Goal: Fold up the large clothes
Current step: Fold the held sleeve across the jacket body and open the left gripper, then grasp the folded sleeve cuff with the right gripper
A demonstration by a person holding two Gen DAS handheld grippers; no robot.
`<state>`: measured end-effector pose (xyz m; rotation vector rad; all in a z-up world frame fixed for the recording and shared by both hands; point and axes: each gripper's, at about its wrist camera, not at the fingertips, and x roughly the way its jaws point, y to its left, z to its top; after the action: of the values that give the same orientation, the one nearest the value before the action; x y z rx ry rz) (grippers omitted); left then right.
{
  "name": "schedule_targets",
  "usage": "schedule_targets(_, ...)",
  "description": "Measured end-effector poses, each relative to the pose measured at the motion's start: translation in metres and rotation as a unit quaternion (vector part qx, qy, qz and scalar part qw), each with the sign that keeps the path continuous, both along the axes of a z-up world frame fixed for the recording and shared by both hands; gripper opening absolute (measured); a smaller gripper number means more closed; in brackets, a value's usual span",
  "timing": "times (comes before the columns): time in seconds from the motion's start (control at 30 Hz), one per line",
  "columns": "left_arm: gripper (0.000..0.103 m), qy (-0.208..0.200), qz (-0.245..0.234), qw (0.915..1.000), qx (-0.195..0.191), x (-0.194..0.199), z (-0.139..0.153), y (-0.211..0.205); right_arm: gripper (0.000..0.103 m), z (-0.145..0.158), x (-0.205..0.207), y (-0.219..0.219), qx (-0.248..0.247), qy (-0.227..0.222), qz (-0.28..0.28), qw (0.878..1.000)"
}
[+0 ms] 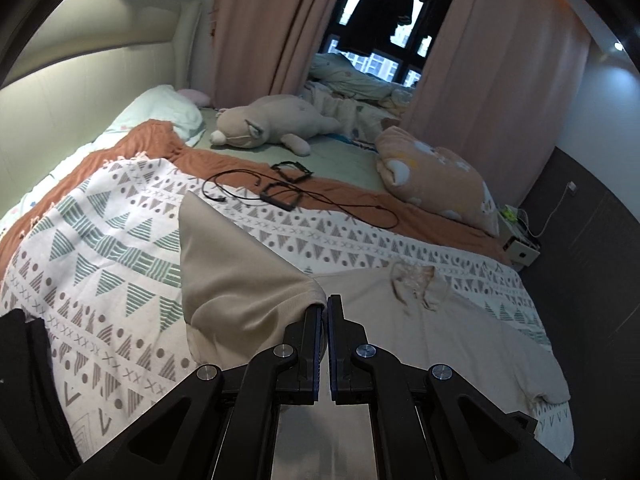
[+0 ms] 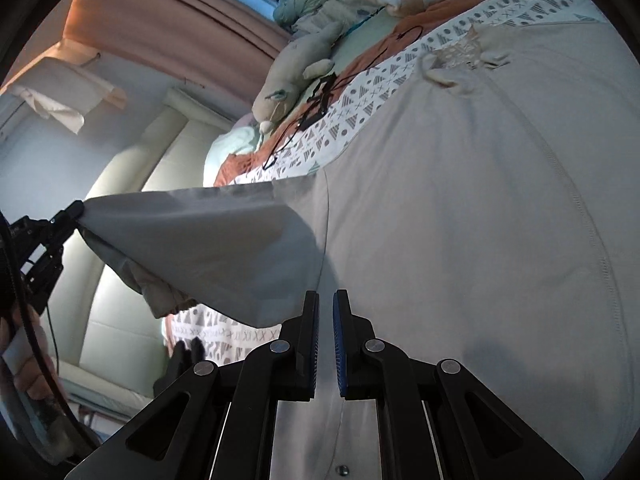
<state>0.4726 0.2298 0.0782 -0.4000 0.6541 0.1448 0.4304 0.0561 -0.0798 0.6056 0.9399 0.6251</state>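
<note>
A large beige garment (image 1: 440, 340) lies spread on the patterned blanket (image 1: 120, 240), its neckline (image 1: 414, 280) toward the far side. My left gripper (image 1: 325, 304) is shut on one edge of it and holds that part lifted as a taut flap (image 1: 224, 272). In the right wrist view the garment (image 2: 460, 200) fills the right side. The left gripper (image 2: 74, 212) pinches the flap's corner at the far left, held by a person's hand (image 2: 24, 364). My right gripper (image 2: 326, 296) is shut on the fold edge where the flap (image 2: 208, 240) meets the flat part.
A plush toy (image 1: 264, 124), a black cable with two black frames (image 1: 288, 188) and a peach pillow (image 1: 436, 176) lie further up the bed. Pink curtains (image 1: 260, 32) and a window stand behind. A padded headboard (image 2: 132, 208) is at the left.
</note>
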Motion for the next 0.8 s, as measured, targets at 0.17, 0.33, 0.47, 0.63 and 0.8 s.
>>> schedule_targets(0.17, 0.002, 0.003, -0.046, 0.9989, -0.005, 0.011, -0.009, -0.047, 0.009, -0.012, -0.009, -0.04, -0.013, 0.019, -0.036, 0.999)
schedule_targets(0.33, 0.003, 0.03, -0.079, 0.9961, -0.023, 0.023, -0.033, -0.074, 0.009, -0.021, -0.004, -0.07, 0.006, 0.036, -0.067, 0.997)
schedule_targets(0.47, 0.005, 0.066, -0.115, 0.9884, -0.074, 0.031, -0.061, -0.087, 0.009, -0.025, 0.003, -0.078, 0.015, 0.045, -0.075, 0.996)
schedule_targets(0.63, 0.082, 0.047, -0.105, 0.9769, -0.18, 0.014, -0.102, -0.085, 0.009, -0.029, 0.011, -0.093, 0.007, 0.051, -0.093, 0.994)
schedule_targets(0.8, 0.083, 0.001, -0.072, 0.9779, -0.196, -0.02, -0.114, -0.086, 0.01, -0.027, 0.013, -0.106, -0.017, 0.049, -0.118, 0.992)
